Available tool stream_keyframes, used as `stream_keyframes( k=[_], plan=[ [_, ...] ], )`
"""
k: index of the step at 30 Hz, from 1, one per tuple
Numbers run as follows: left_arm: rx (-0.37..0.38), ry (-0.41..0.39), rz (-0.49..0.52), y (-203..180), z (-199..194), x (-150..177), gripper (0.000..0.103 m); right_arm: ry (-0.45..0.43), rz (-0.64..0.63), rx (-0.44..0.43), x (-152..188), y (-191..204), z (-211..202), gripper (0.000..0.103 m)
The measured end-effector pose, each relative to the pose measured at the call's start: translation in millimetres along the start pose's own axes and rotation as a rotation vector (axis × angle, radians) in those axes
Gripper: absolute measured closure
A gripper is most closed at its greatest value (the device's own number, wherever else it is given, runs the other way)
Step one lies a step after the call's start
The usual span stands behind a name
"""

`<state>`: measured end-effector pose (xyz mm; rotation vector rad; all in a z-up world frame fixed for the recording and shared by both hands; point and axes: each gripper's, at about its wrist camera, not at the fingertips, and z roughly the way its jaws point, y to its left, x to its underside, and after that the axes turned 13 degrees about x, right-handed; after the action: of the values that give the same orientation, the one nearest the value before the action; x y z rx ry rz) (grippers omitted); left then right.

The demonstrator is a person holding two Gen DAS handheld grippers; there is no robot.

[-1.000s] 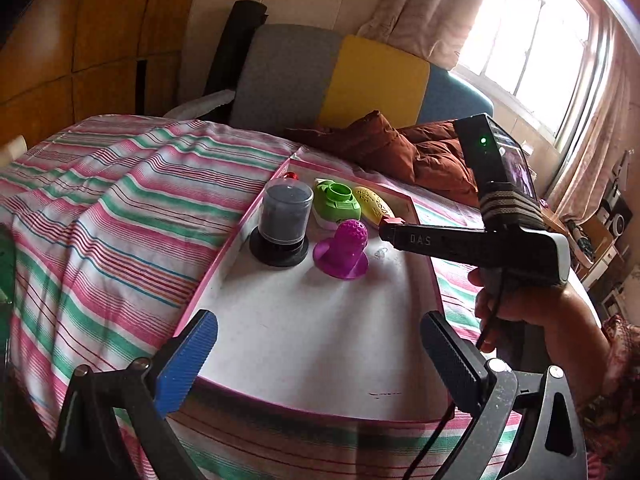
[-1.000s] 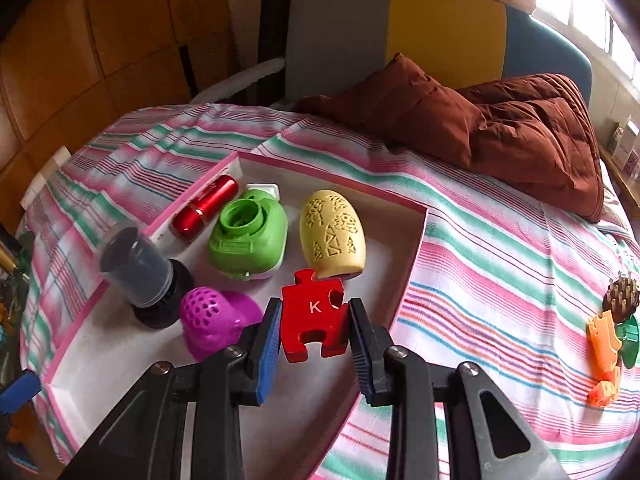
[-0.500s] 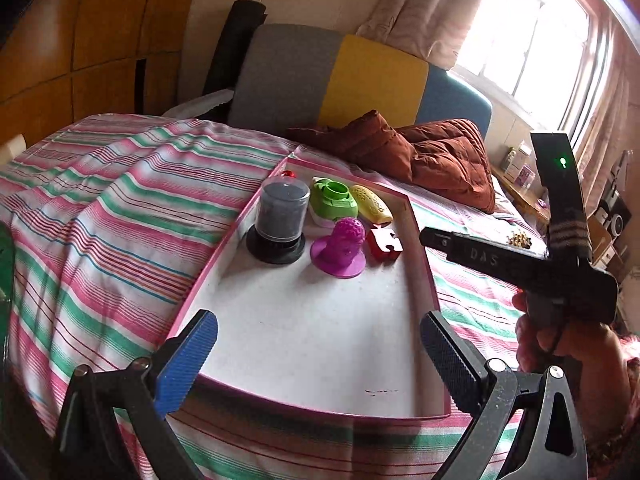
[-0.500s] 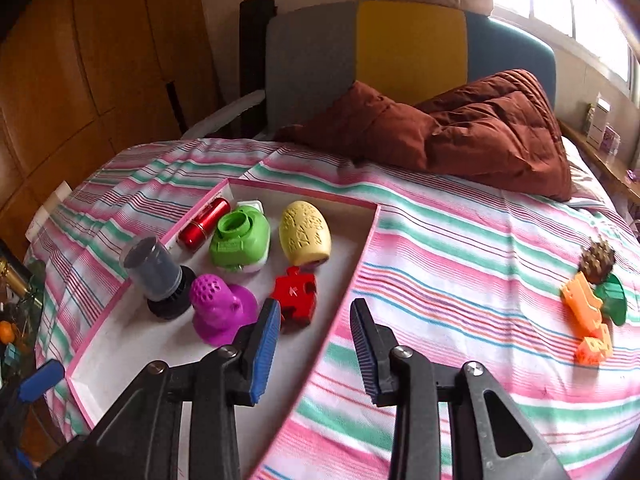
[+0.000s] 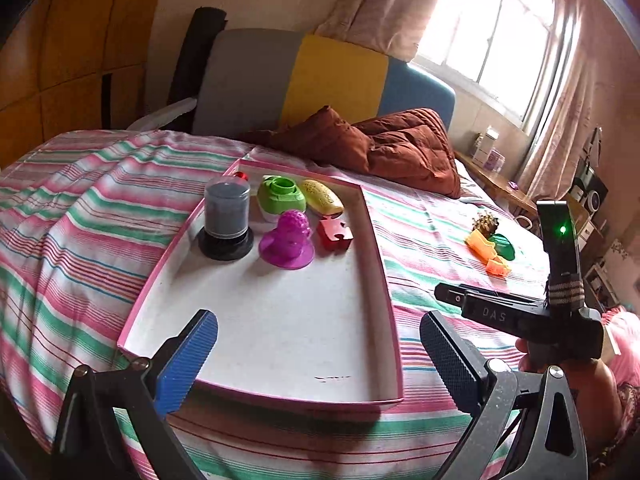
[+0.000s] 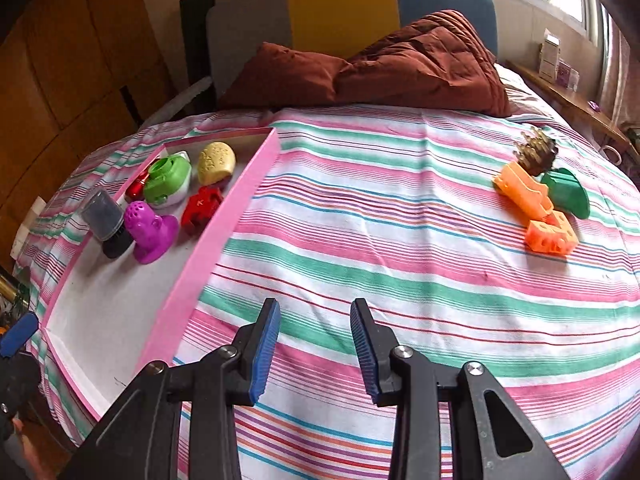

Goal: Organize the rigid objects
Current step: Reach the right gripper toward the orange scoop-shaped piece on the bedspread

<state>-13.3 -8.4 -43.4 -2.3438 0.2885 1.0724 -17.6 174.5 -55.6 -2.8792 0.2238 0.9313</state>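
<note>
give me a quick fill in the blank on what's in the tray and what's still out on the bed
1. The red puzzle piece lies inside the pink ____.
2. The yellow egg-shaped toy sits right beside the ____ toy with the round hole on top.
3. The orange block lies on the striped ____, outside the tray.
4. The right tongs hold ____ between their pads.

Missing words: tray; green; bedspread; nothing

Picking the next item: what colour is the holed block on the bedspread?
Orange; the holed block shows best in the right wrist view.
</note>
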Motion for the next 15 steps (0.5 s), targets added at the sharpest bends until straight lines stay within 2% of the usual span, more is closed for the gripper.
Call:
stream_keyframes(
  k=[5,9,11,15],
  plan=[
    [0.030,0.006,0.025,-12,0,1,0.001,-0.010,0.019,0.068,16,-32,-5,0.067],
    [0.057,0.045,0.051,-25,5,0,0.000,-0.010,0.047,0.108,27,-63,-3,0.066],
    [0.068,0.055,0.059,-31,6,-1,0.000,-0.016,0.090,0.107,32,-84,-4,0.061],
    [0.086,0.067,0.070,-43,10,-2,0.000,-0.050,0.167,0.096,34,-120,-7,0.058]
  ],
)
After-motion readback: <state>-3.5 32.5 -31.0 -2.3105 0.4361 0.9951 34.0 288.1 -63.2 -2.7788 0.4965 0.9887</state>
